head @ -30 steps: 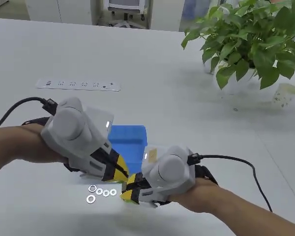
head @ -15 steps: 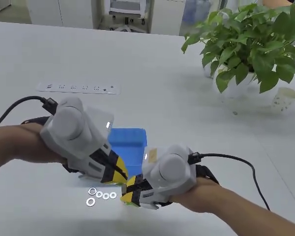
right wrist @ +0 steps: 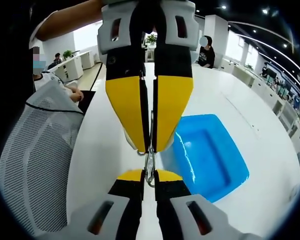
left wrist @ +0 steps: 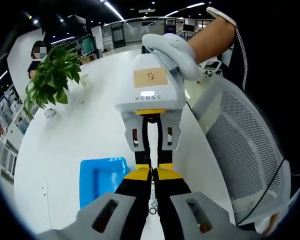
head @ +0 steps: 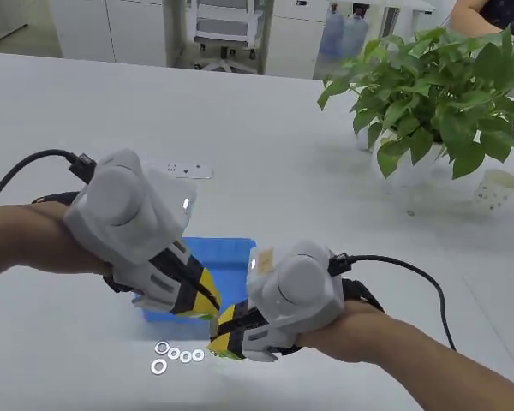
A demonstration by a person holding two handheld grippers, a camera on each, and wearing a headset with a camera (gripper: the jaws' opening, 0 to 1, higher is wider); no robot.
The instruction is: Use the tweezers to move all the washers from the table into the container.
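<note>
Several small metal washers lie in a short row on the white table, just in front of the blue container. My left gripper and right gripper meet tip to tip above them. The thin metal tweezers run between both pairs of yellow jaws, and both grippers are shut on them. In the left gripper view, my left gripper faces the right one, with a washer below and the container to the left. In the right gripper view, the container lies to the right.
A potted plant and a paper cup stand at the far right. A power strip lies behind the left gripper. Cables trail from both grippers. A mesh chair stands at the table's edge.
The head camera has tilted, so the whole scene sits lower in the picture. The two grippers stay tip to tip over the washers, and the washers have not moved.
</note>
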